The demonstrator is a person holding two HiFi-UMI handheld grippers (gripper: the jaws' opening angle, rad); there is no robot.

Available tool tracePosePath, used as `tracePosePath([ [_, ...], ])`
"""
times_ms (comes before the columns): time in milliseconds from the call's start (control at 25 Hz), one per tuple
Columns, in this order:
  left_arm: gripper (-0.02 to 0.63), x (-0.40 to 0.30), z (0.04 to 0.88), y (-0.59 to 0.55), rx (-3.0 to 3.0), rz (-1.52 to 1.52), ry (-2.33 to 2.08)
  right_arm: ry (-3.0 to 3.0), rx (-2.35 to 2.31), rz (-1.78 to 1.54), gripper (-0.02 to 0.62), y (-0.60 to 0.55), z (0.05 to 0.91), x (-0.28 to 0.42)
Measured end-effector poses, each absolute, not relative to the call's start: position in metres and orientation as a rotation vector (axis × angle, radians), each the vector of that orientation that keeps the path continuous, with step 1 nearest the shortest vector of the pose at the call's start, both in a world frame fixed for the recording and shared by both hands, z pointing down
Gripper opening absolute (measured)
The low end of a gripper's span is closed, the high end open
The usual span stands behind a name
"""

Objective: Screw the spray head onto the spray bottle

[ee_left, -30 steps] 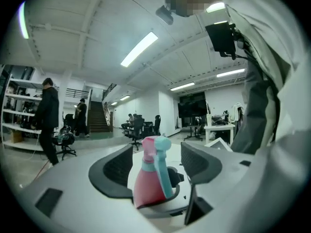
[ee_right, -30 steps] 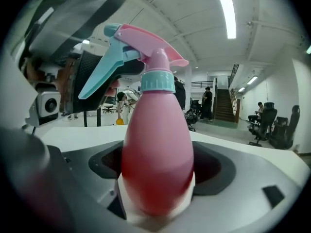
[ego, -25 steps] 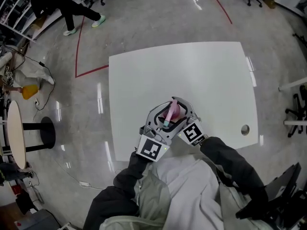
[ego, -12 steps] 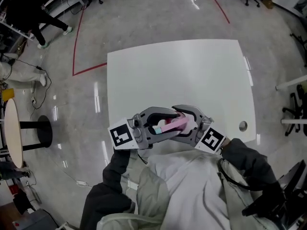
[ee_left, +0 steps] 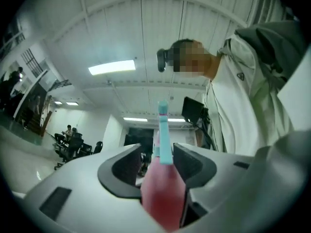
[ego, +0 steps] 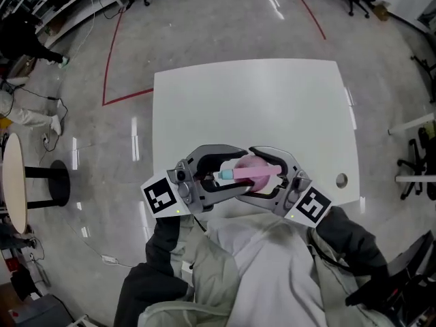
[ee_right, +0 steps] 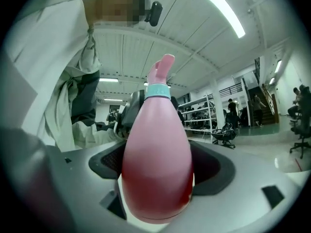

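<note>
A pink spray bottle (ego: 257,173) lies crosswise in the air over the near edge of the white table (ego: 259,101). My right gripper (ego: 264,174) is shut on its body (ee_right: 155,144). The pink spray head (ee_right: 162,69) sits on a teal collar (ee_right: 157,90) and points left. My left gripper (ego: 226,174) comes from the left with the spray head (ee_left: 163,198) between its jaws; the pads lie against it while the jaws are opening slightly. The thread under the collar is hidden.
The table has a small round hole (ego: 340,180) near its right front corner. My light jacket (ego: 259,271) fills the lower head view. A round side table (ego: 10,189) stands far left, office chairs (ego: 419,162) at the right, and red floor tape (ego: 112,60) behind.
The bottle has swung from pointing away from me to lying crosswise. My left gripper moved out to the left and my right gripper to the right, both still at the bottle.
</note>
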State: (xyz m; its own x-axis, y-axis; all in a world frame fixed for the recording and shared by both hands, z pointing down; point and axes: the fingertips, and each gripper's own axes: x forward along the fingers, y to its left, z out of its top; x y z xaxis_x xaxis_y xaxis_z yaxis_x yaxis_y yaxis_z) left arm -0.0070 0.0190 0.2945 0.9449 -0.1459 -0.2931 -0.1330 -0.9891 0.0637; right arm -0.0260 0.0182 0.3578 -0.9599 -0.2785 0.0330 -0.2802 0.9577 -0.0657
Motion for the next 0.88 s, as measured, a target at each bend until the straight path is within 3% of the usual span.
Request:
tracePosePath([
  [240, 0.196, -0.035, 0.269, 0.025, 3.047, -0.627, -0.251, -3.079, 0.431, 0.07, 0.397, 0.024, 0.346, -0.035],
  [560, 0.196, -0.05, 0.259, 0.008, 3.075, -0.568, -0.84, -3.041, 0.634, 0.071, 0.397, 0.004, 0.355, -0.01],
  [760, 0.193, -0.057, 0.26, -0.005, 3.013, -0.712, -0.757, -3.052, 0.627, 0.1, 0.397, 0.01, 0.358, -0.025],
  [880, 0.102, -0.059, 0.28, -0.012, 3.006, -0.617, -0.806, -2.985, 0.675, 0.064, 0.397, 0.005, 0.371, -0.014],
])
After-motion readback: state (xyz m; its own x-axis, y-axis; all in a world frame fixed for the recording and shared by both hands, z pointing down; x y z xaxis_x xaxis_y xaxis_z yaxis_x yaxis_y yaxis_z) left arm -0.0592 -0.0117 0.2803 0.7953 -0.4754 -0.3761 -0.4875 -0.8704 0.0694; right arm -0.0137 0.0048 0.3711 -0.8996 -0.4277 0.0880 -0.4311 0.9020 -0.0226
